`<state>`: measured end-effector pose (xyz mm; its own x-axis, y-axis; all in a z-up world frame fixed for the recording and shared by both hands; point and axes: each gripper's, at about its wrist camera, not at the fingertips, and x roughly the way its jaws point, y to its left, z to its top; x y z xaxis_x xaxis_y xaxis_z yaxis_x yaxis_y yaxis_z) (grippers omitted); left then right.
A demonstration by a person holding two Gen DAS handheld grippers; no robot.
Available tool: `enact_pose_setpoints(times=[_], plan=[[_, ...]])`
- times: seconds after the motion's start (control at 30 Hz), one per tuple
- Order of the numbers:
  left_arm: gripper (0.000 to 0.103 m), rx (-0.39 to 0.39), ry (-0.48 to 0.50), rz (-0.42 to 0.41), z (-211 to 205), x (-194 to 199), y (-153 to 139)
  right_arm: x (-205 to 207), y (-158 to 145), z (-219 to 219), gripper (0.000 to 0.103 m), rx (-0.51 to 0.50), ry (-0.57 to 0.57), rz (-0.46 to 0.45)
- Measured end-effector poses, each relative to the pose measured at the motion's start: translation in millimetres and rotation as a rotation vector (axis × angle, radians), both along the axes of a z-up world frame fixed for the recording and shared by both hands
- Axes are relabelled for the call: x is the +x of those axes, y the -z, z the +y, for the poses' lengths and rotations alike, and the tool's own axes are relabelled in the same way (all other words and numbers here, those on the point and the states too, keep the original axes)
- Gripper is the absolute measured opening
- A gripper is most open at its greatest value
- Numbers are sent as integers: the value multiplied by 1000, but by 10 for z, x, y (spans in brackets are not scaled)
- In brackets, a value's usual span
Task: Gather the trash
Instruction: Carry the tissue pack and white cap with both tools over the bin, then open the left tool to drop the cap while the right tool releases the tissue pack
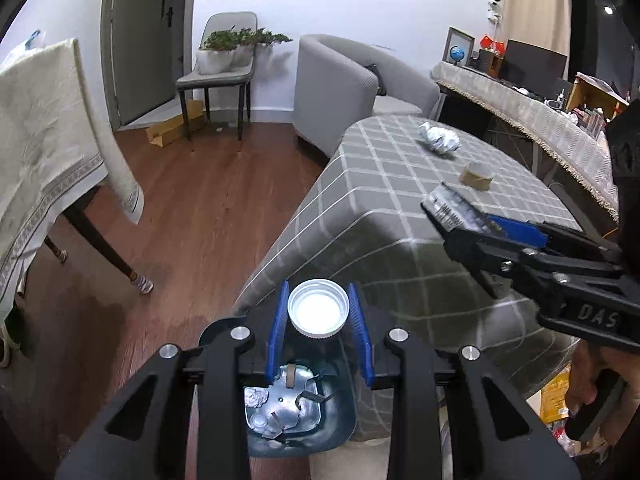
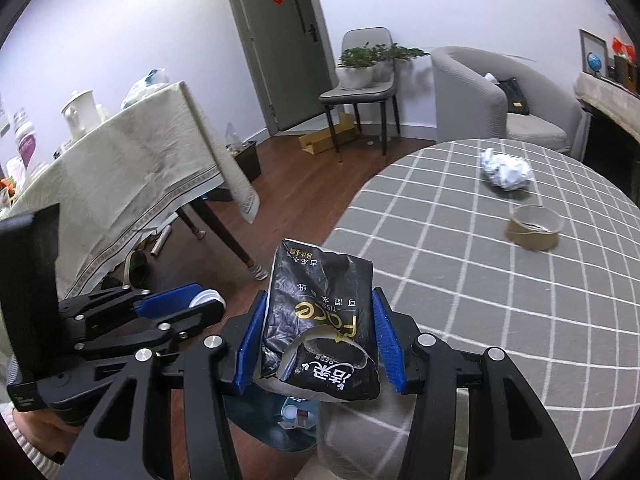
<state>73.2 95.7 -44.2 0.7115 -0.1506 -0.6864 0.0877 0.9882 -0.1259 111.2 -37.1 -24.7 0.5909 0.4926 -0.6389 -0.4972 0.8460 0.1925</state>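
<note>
My left gripper (image 1: 318, 312) is shut on a white bottle cap (image 1: 318, 312) and holds it over a blue trash bin (image 1: 340, 420) on the floor beside the table. The bin holds foil and small scraps. My right gripper (image 2: 320, 332) is shut on a crumpled black tissue packet (image 2: 320, 320), also above the bin (image 2: 276, 432). The right gripper with its packet shows in the left wrist view (image 1: 452, 208); the left gripper with the cap shows in the right wrist view (image 2: 200, 304). A crumpled foil ball (image 2: 506, 170) and a brown tape roll (image 2: 534, 227) lie on the checked table (image 2: 480, 300).
A cream-clothed table (image 2: 120, 184) stands to the left with clutter on top. A grey chair with potted plants (image 2: 362, 76), a grey armchair (image 2: 492, 100) and a cardboard box (image 2: 320, 138) stand by the far wall. A long cluttered counter (image 1: 540, 120) runs on the right.
</note>
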Motion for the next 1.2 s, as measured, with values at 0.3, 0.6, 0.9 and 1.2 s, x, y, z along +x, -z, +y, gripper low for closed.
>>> enact_pose_setpoints(times=[0.3,0.6,0.9,1.2], plan=[[32,-30,-54,95,367,19,289,-22,69,310,52,-21,-46,12],[33,-52,-98,216,712,48,632,10,170,622,52,-36,-80,30],[49,-75,-106,229,971,-7,663,24,291,913,52,-60,-109,50],[58,-116,-130,155,1210,-119,489,21,438,1145,52,-108,-146,76]])
